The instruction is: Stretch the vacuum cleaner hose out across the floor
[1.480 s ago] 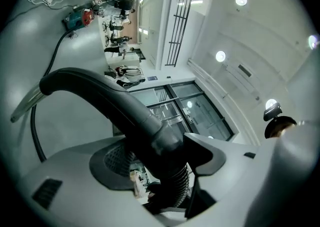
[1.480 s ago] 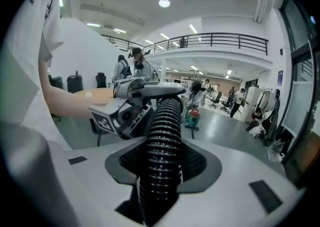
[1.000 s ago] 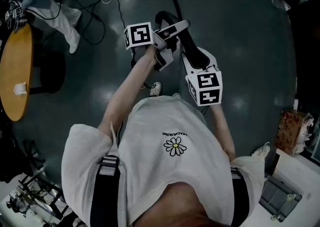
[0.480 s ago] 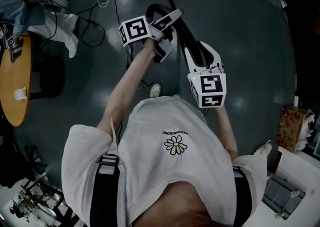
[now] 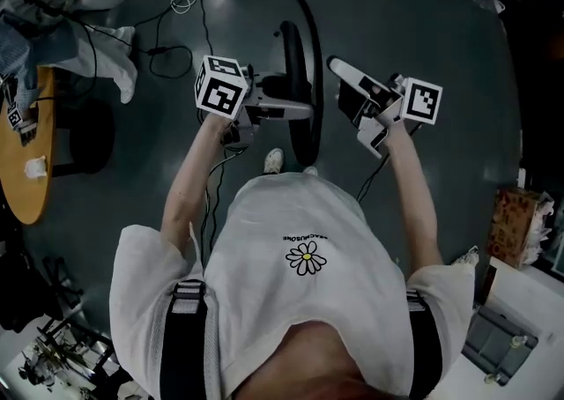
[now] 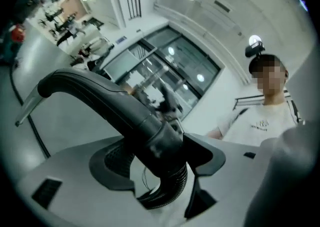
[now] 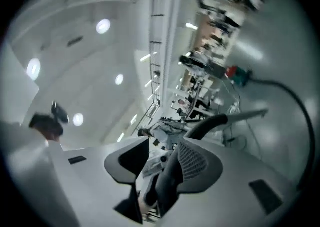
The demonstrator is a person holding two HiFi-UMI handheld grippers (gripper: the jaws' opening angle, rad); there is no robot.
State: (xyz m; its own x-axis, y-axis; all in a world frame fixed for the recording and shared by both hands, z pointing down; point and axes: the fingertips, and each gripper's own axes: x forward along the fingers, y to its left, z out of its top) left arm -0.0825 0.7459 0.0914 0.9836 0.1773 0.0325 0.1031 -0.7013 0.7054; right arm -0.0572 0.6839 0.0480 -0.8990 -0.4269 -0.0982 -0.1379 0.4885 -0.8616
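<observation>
Clamping hose [image 6: 107, 102], left gripper [image 6: 161, 170] jaws.

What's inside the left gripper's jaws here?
The vacuum hose: the left gripper is shut on its smooth cuff, with the ribbed section just below. Where the ribbed part runs on is covered by the gripper body.
</observation>
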